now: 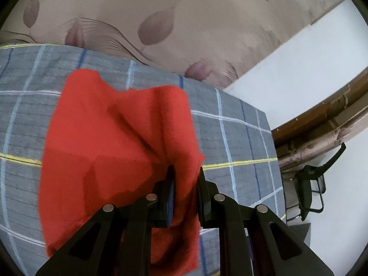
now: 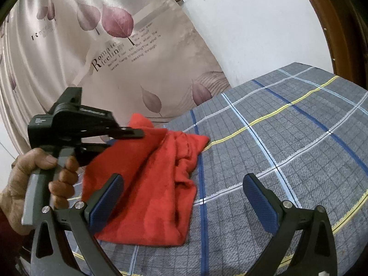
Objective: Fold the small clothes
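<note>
In the left wrist view, the red cloth (image 1: 110,142) runs down behind the black arms of the left gripper (image 1: 185,179) at the bottom of the frame, so its lower edge is hidden. The black stand (image 1: 310,184) at the right edge is dark and hard to make out. In the right wrist view, the person's hand (image 2: 41,179) is cut off at the left edge, and the small writing on the curtain (image 2: 69,53) is too blurry to read.

A home bedroom: a bed (image 2: 287,138) under a grey checked sheet stands against a leaf-printed curtain (image 2: 69,46), a white wall (image 2: 253,23) and dark wooden trim (image 1: 322,112).
</note>
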Demonstrator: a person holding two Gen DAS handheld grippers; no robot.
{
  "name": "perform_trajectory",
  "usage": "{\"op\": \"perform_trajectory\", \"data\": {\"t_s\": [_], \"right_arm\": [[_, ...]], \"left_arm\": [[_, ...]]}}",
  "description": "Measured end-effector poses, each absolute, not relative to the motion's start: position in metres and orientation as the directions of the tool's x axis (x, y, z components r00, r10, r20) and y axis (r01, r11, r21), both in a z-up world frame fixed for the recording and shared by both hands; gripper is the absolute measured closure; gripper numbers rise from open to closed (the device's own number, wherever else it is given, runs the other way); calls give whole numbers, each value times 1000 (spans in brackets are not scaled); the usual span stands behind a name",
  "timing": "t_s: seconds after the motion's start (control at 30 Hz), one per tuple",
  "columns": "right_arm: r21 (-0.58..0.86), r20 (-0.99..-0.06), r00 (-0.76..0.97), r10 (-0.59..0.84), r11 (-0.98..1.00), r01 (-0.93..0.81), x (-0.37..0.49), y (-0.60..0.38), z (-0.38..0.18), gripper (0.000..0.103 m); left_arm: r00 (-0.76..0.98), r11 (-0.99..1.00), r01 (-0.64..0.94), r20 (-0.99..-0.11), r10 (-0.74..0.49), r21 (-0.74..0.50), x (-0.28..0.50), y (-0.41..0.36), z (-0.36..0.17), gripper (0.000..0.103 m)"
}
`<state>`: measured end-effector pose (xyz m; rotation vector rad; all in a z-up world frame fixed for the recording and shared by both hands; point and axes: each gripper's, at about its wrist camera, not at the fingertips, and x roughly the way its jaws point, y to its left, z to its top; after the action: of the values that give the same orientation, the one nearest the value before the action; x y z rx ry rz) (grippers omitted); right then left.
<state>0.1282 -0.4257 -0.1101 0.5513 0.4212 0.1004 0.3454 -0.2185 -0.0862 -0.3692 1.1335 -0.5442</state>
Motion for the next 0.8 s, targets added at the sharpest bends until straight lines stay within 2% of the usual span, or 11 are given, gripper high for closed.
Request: {"op": "perform_trajectory", "data": {"t_s": [0.27,0.37,0.47,0.53,0.6,0.63,0.73,0.8], "right_arm": [[555,-342,915,215,832,12,126,-430,-110,0],[570,-337,916,220,821,12,126,-433,-110,0],[595,-328,917,226,804,14,124,-438,-112,0],[611,-321,919,229,791,16,124,-443,-114,0],[635,-311,916,253,773,2,125,-447,-115,0],[648,-306,913,272,762,-10,126,-449,-116,0],[723,-308,876,371,690,-39,135,-459,-123,0],[762,-301,851,429,645,-55,140,-463,-125,0]], "left_arm": [[277,797,253,-748,-603,-549,335,-240,-90,83],[221,700,256,-665,-714,-667,331,-237,-87,77],[244,649,314,-601,-761,-693,322,-230,-67,71],[269,631,375,-572,-775,-679,313,-222,-50,62],[337,640,418,-544,-768,-645,298,-202,-37,39],[374,655,421,-538,-755,-627,291,-192,-34,35],[471,697,461,-515,-716,-549,271,-155,-40,32],[510,742,484,-539,-670,-465,261,-137,-53,32]]}}
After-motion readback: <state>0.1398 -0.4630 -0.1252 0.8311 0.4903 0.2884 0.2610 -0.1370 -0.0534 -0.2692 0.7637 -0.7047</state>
